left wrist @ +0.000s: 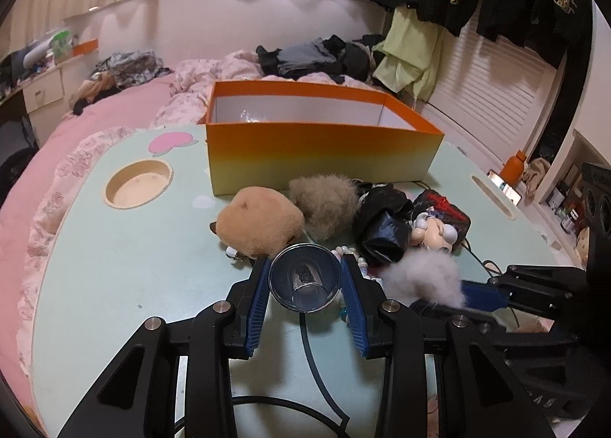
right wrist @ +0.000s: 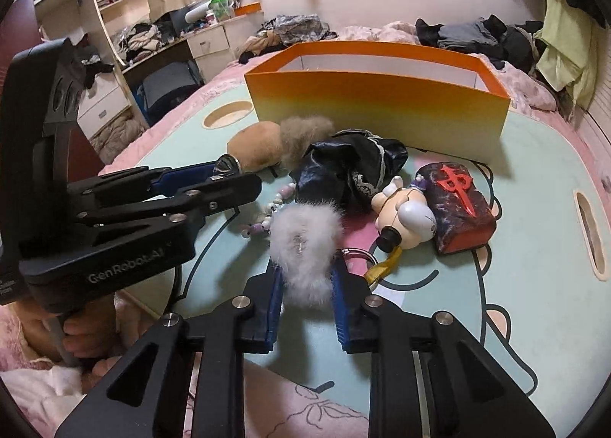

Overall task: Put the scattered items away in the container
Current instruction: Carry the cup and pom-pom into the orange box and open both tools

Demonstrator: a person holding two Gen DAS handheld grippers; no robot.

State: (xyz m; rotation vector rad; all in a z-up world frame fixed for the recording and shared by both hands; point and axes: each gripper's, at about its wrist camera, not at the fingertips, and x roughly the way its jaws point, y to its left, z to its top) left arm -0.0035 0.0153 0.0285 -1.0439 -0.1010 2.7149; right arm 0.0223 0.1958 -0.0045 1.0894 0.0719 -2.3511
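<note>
Gripping glass cup (left wrist: 304, 277), perhaps pompom (right wrist: 305, 243).

Both wrist views sit low over the surface (left wrist: 114, 266), facing the orange box (left wrist: 320, 155) beyond the clutter. Left view looks square-on at its long side; right view (right wrist: 382, 102) from further right, angled leftward. Shared: box, clutter, bed behind.
</note>
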